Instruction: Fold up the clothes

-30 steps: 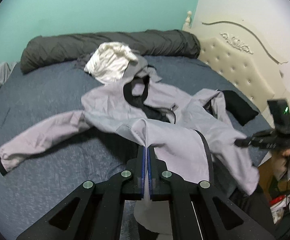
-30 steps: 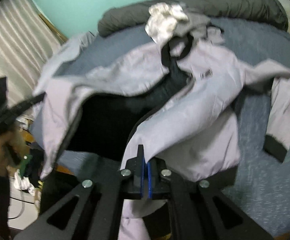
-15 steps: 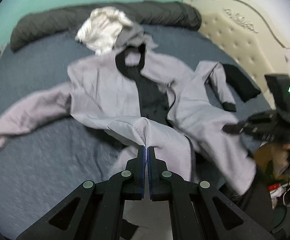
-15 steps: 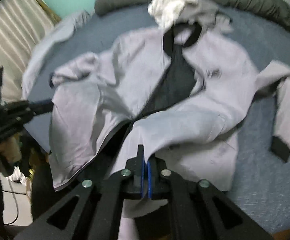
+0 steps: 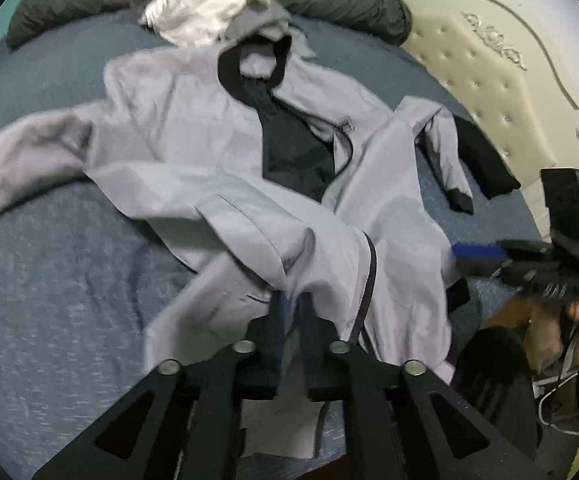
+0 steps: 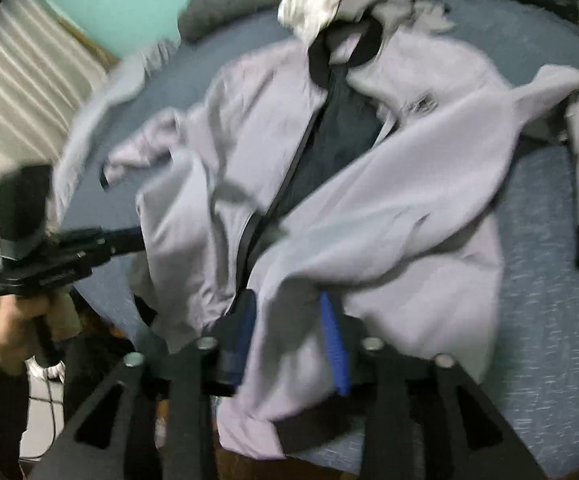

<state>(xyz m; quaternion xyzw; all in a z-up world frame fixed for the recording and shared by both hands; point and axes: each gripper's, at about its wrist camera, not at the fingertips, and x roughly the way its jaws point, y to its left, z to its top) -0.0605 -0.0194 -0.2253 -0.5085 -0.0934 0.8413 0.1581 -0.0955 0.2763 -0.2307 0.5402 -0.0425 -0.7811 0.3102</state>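
**Two grippers parting over jacket hem**

One blue-grey bedspread (image 5: 49, 280) carries the pale lilac zip jacket with black lining (image 5: 193, 120), spread front-up. Left gripper (image 5: 291, 320) jaws opening, hem fabric loose between. Right gripper (image 6: 289, 332) jaws opening wider, hem draped between.

A bedroom: bed (image 5: 49, 280) with tufted headboard (image 5: 501, 80).

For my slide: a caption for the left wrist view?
Left gripper opening over a grey jacket spread on a blue bed.
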